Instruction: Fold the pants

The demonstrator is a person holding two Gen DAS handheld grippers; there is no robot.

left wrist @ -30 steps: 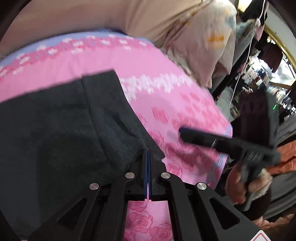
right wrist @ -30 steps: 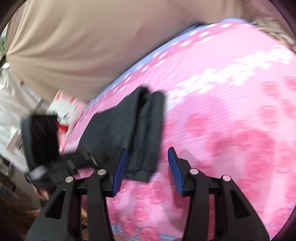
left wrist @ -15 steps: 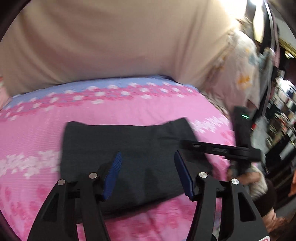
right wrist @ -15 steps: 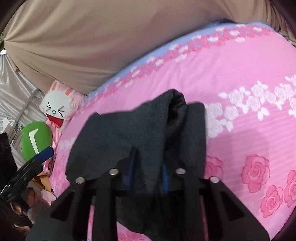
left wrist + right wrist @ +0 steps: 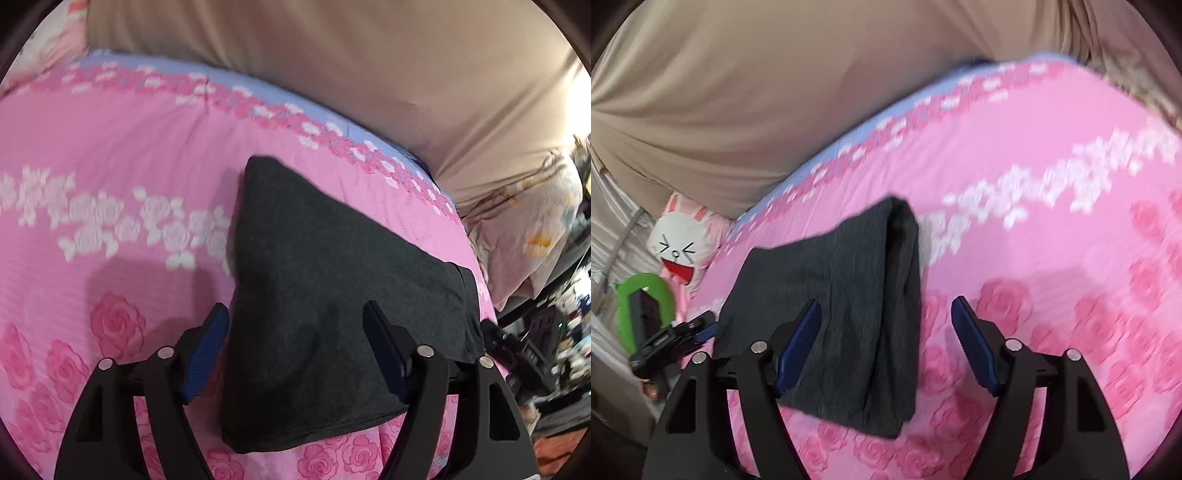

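Note:
The dark grey pants [image 5: 325, 295] lie folded into a compact stack on the pink rose-patterned bed sheet [image 5: 110, 155]. My left gripper [image 5: 295, 332] is open and empty, hovering over the stack's near part. In the right wrist view the pants [image 5: 842, 295] lie left of centre, folded edge to the right. My right gripper [image 5: 886, 325] is open and empty above their right edge. The left gripper also shows in the right wrist view [image 5: 665, 339], at the pants' left end.
A beige curtain [image 5: 332, 55] hangs behind the bed. A white bunny cushion [image 5: 679, 243] and a green plush toy [image 5: 646, 295] sit at the bed's left end. A floral pillow [image 5: 528, 229] and cluttered shelves [image 5: 554, 332] are on the right.
Both grippers opened and let go of the pants, then drew back and up. The pants now lie folded on the bed.

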